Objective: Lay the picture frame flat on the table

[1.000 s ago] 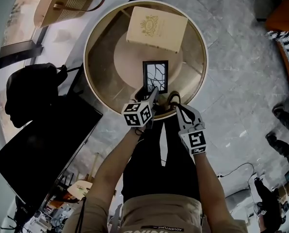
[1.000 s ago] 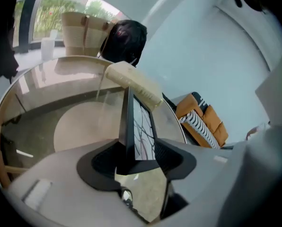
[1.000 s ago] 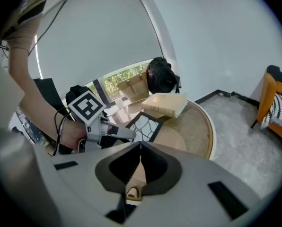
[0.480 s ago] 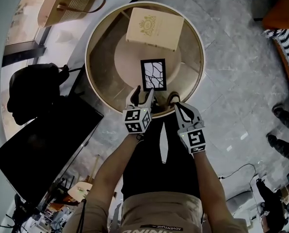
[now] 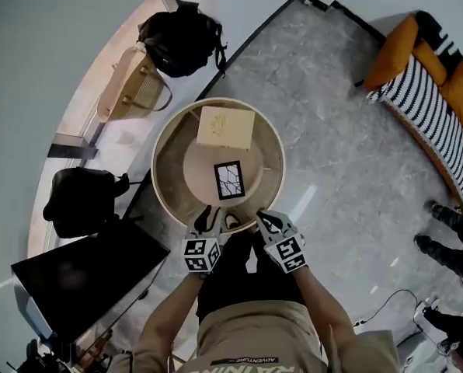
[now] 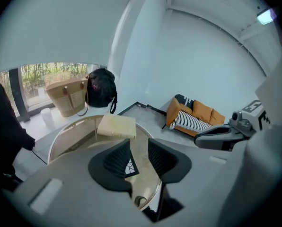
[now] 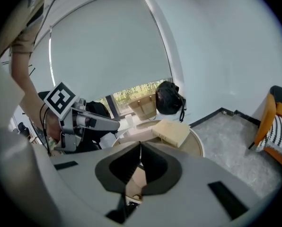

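The black picture frame [image 5: 229,180], with its white cracked-line picture, lies flat and face up in the middle of the round table [image 5: 169,162]. My left gripper [image 5: 210,213] hovers at the table's near rim, short of the frame. Its jaws stand apart and are closing, with nothing between them. In the left gripper view the left gripper [image 6: 138,148] shows part of the frame [image 6: 130,165] through its gap. My right gripper [image 5: 262,215] hangs beside it at the rim, and the right gripper view shows this gripper [image 7: 140,148] shut and empty.
A beige box [image 5: 226,127] lies on the table's far side. A tan bag [image 5: 134,84] and two black bags [image 5: 183,37] [image 5: 80,200] sit on the floor to the left, near a dark flat panel [image 5: 84,274]. An orange striped sofa [image 5: 437,92] stands at the right.
The left gripper has come off the frame and drawn back to the table's near rim. The frame now lies flat. The head view has risen, so everything looks smaller.
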`<act>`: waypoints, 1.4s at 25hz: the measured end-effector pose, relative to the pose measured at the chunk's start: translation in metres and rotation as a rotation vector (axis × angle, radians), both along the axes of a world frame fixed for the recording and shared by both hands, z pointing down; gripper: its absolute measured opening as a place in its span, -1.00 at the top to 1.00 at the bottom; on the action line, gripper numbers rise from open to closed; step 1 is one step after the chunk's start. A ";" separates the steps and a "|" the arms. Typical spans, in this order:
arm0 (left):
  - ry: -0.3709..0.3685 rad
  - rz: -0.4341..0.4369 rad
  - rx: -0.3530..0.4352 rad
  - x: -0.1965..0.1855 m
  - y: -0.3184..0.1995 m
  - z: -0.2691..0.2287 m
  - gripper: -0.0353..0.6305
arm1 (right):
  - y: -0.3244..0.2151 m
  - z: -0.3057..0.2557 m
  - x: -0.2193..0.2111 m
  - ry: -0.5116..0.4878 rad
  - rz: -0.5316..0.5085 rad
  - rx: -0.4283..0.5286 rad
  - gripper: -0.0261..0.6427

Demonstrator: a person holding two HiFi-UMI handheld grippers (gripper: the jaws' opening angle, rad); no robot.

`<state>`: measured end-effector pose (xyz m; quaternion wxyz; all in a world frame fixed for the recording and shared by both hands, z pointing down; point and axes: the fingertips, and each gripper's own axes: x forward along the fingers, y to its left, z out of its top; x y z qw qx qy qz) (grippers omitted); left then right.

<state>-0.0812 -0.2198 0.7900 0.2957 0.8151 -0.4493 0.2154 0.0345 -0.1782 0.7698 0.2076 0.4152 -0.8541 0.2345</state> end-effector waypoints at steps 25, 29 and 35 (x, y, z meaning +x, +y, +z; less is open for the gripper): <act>0.082 -0.122 0.407 -0.034 -0.039 -0.310 0.88 | -0.056 -0.303 -0.047 -0.030 -0.111 0.375 0.90; 0.085 -0.147 0.454 -0.051 -0.047 -0.329 0.88 | -0.072 -0.334 -0.066 -0.017 -0.118 0.468 0.90; 0.085 -0.138 0.479 -0.063 -0.052 -0.341 0.88 | -0.075 -0.365 -0.081 -0.003 -0.118 0.536 0.90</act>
